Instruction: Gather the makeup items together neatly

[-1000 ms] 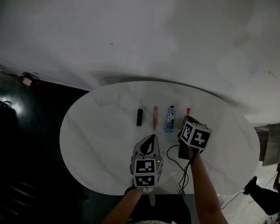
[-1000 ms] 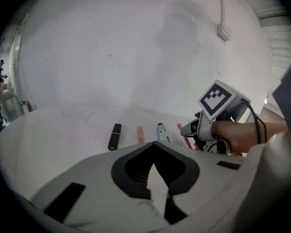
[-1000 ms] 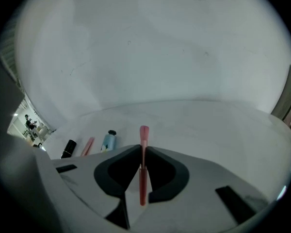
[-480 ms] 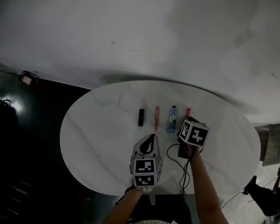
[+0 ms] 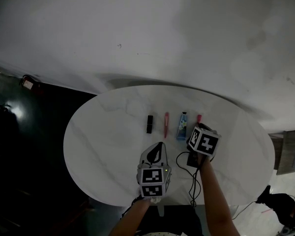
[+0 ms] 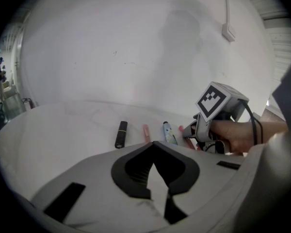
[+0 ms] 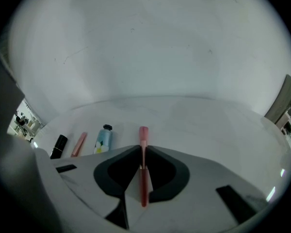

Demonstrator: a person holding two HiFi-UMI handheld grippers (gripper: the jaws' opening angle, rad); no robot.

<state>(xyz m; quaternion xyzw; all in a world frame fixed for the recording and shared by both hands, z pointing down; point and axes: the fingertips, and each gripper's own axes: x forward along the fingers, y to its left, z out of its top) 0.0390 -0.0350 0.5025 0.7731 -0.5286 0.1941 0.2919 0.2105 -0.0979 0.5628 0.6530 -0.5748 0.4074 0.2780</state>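
Held pink stick (image 7: 143, 134): slim, pinched lengthwise between the jaws of the right gripper (image 7: 142, 148), its far end poking out past the jaw tips. In the head view that end (image 5: 198, 117) shows just beyond the gripper at the right end of a row; cannot tell whether it rests on the tabletop (image 5: 103, 132) or sits just above it. Row, going left from it: blue tube (image 5: 182, 126) with a dark cap at the far end, loose pink stick (image 5: 166, 124), black lipstick (image 5: 149, 124). All four lie roughly parallel, pointing away from the person, near one another but apart, around the middle of the oval white marbled tabletop. Left gripper (image 5: 158, 145): on the near side of the row, aimed toward it, touching none of the items; its own view shows the jaws pressed together with nothing between them. A black cable (image 5: 187, 173) loops on the tabletop below the right hand and trails off the near edge.
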